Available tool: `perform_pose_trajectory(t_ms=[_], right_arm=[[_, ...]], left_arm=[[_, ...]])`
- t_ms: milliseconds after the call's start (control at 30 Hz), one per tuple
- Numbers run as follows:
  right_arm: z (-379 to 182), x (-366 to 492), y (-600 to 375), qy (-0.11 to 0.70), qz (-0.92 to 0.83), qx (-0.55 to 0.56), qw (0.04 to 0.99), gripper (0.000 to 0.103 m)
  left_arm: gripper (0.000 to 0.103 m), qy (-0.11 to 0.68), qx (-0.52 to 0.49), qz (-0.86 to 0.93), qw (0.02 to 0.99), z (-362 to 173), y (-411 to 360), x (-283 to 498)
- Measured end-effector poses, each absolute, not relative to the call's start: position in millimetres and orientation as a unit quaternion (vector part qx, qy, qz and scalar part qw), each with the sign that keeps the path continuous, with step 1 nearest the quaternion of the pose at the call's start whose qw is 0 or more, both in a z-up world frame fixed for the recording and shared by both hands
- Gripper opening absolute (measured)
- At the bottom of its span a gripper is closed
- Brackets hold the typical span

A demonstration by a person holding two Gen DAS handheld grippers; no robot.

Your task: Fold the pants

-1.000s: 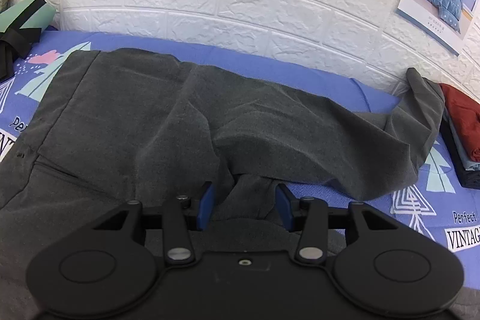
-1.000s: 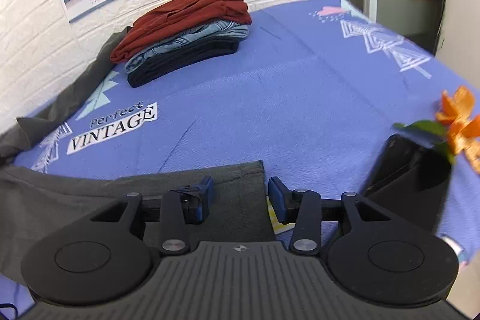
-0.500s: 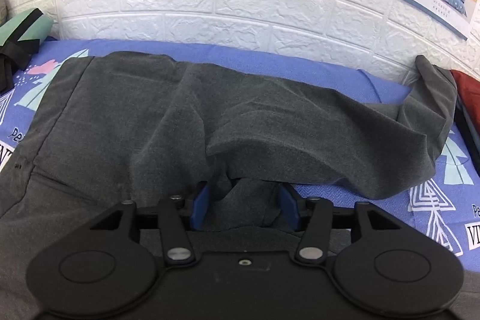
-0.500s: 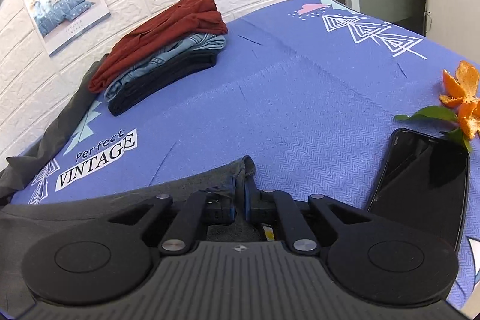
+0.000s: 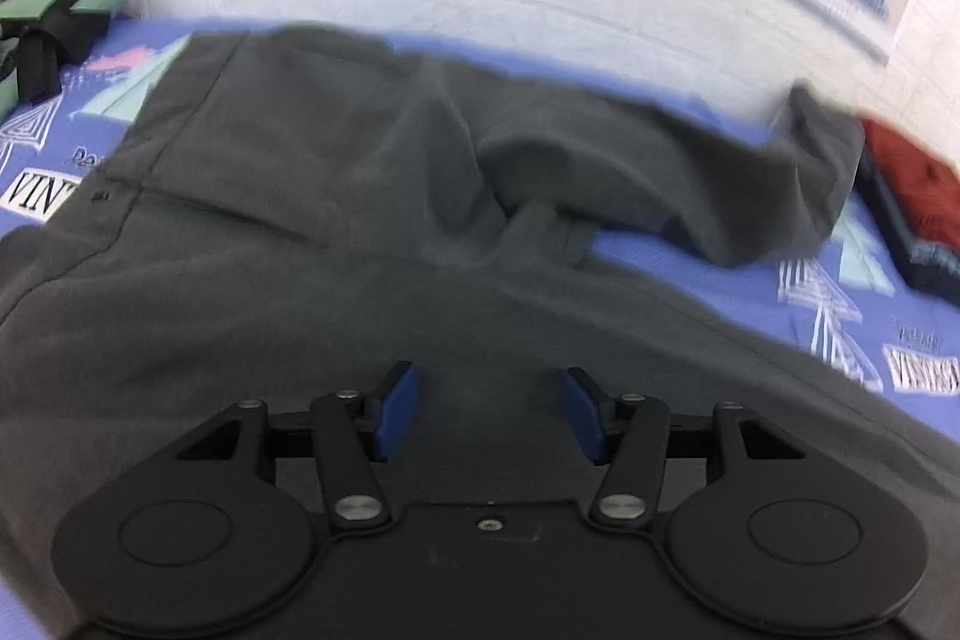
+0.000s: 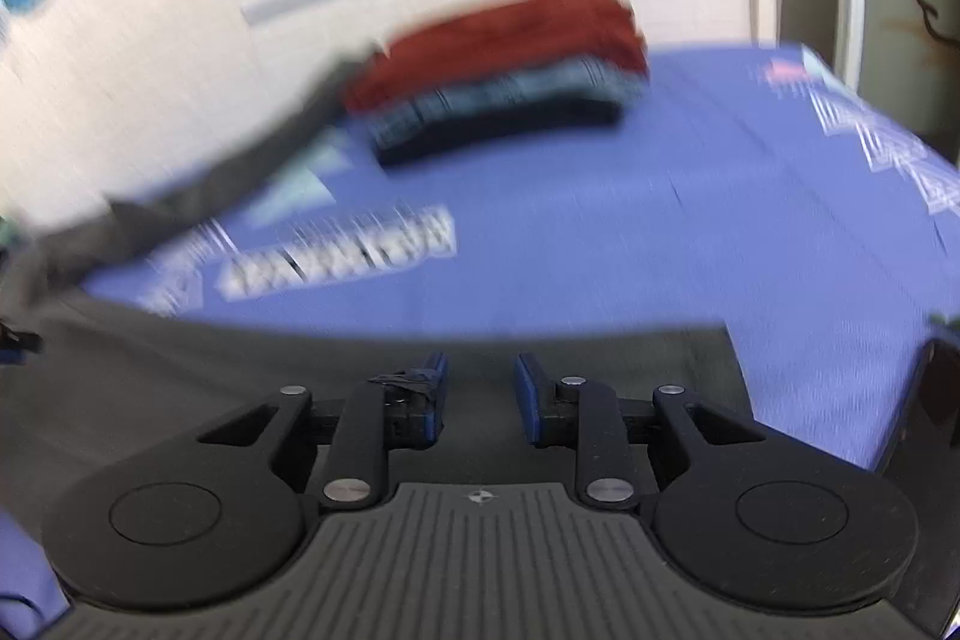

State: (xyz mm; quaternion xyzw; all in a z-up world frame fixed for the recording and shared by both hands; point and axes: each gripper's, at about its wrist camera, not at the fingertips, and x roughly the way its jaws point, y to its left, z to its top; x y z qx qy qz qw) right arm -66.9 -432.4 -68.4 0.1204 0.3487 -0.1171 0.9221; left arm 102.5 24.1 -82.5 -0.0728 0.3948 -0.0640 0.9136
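Dark grey pants (image 5: 312, 196) lie spread on a blue printed sheet (image 5: 708, 274), waist to the left and one leg bunched toward the back right. My left gripper (image 5: 489, 412) is open just above the near leg, holding nothing. In the right wrist view the pants' near leg (image 6: 252, 376) lies flat, its hem end on the right. My right gripper (image 6: 480, 391) is open over that leg, and I see no cloth between its pads. Both views are motion-blurred.
A stack of folded clothes, red on top (image 6: 510, 64), sits at the back by the white brick wall; it also shows in the left wrist view (image 5: 912, 184). A black phone (image 6: 930, 400) lies at the right. A green and black item (image 5: 54, 16) lies at the far left.
My left gripper opened wider, let go of the crotch fold and pulled back toward me. My right gripper, shut on the hem half a second ago, has opened and moved left along the leg.
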Motion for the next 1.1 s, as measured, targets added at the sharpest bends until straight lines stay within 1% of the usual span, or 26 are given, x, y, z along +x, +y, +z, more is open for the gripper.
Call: perform_pose_trajectory(t_ms=[67,100,133,200,267,300,367,567,633,733,800,933,1033,1100], right_arm=[[-65.1,-69.6,-438.0,0.346,-0.115,0.131,0.922,0.032],[-58.7,-68.3,-437.1,0.351,-0.114,0.130,0.920,0.042],[-50.7,-68.8,-435.1,0.345,-0.106,0.127,0.924,0.047],[-34.6,-66.4,-425.4,0.319,-0.077,0.110,0.938,0.050],[-21.5,-53.3,-418.5,0.306,-0.060,0.088,0.946,0.054],[-15.8,-43.8,-416.1,0.302,-0.052,0.080,0.949,0.056],[-8.6,-19.9,-415.6,0.292,-0.035,0.076,0.953,0.057],[5.2,66.2,-411.5,0.262,0.021,0.067,0.963,0.061],[5.4,97.6,-411.6,0.259,0.035,0.065,0.963,0.066],[3.4,141.2,-406.9,0.260,0.044,0.066,0.962,0.075],[2.3,168.1,-402.2,0.258,0.041,0.067,0.963,0.085],[0.4,219.0,-394.4,0.266,0.021,0.056,0.962,0.092],[-3.6,256.7,-388.3,0.267,-0.001,0.050,0.962,0.103],[-9.5,278.9,-381.5,0.267,-0.027,0.040,0.963,0.103]], left_arm=[[0.103,0.397,-0.064,-0.069,0.913,-80.9,21.5,106.2],[0.103,0.403,-0.069,-0.074,0.910,-75.7,21.9,107.7],[0.103,0.402,-0.083,-0.090,0.907,-68.1,25.1,108.8],[0.103,0.365,-0.109,-0.103,0.919,-48.3,41.8,109.0],[0.103,0.330,-0.103,-0.063,0.936,-27.9,59.5,118.8],[0.103,0.319,-0.102,-0.038,0.941,-20.8,70.1,126.8],[0.103,0.316,-0.112,0.002,0.942,-14.0,93.9,148.5],[0.103,0.340,-0.151,0.073,0.925,-24.6,148.6,208.8],[0.103,0.346,-0.164,0.084,0.920,-30.5,158.8,222.6],[0.103,0.354,-0.165,0.090,0.916,-39.5,170.2,237.6],[0.103,0.358,-0.169,0.087,0.914,-45.6,173.2,244.4],[0.103,0.370,-0.166,0.083,0.910,-54.7,172.5,259.5],[0.103,0.373,-0.165,0.076,0.910,-59.2,170.7,267.9],[0.103,0.373,-0.166,0.074,0.910,-61.7,169.9,271.4]])
